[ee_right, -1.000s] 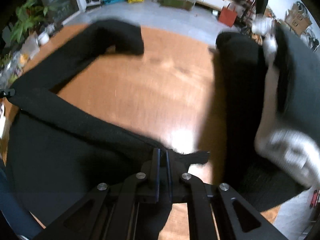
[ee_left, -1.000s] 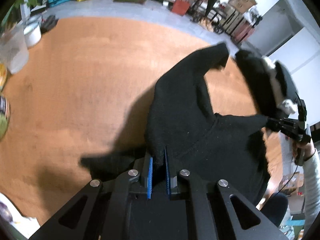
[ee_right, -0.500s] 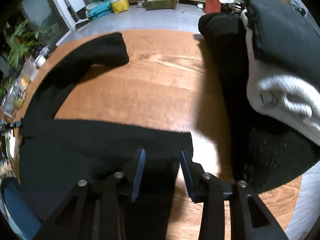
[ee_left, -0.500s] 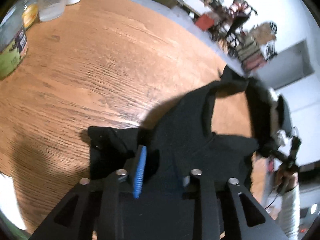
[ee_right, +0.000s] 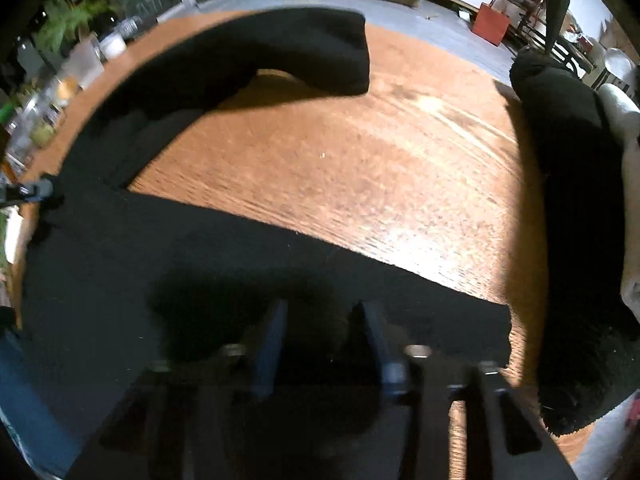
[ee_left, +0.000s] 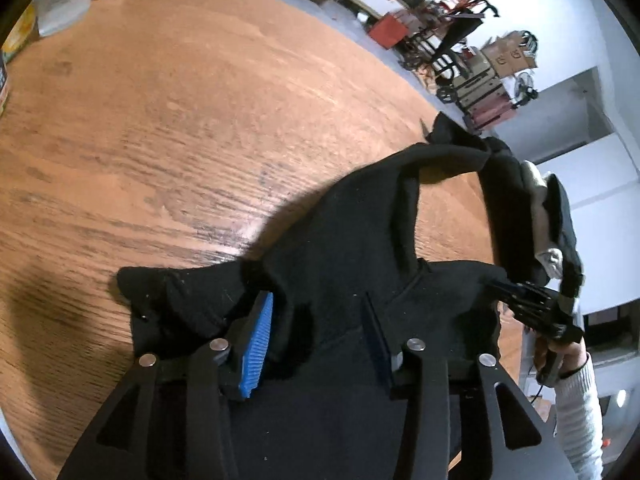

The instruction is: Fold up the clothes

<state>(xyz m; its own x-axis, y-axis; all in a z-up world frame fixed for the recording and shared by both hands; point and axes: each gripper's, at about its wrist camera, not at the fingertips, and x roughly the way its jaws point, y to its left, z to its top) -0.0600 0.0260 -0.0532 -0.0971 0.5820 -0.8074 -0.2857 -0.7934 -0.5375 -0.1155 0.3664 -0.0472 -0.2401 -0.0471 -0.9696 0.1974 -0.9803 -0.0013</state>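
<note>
Left wrist view: left gripper (ee_left: 318,332) seen with fingers spread, nothing pinched, black garment (ee_left: 344,264) lying between and beneath them on wooden table (ee_left: 160,120). Right gripper (ee_left: 520,296) seen at garment's far edge.

Right wrist view: right gripper (ee_right: 324,340) fingers parted over garment (ee_right: 160,260); sleeve (ee_right: 280,52) laid curved across table (ee_right: 360,168). Stacked clothes (ee_right: 580,200) at right.

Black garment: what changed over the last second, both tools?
Both tools let go: the left tool and right tool, shut on the black garment a second ago, now stand open over it. The garment dropped flat onto the wooden table. The clothes pile stayed put.
</note>
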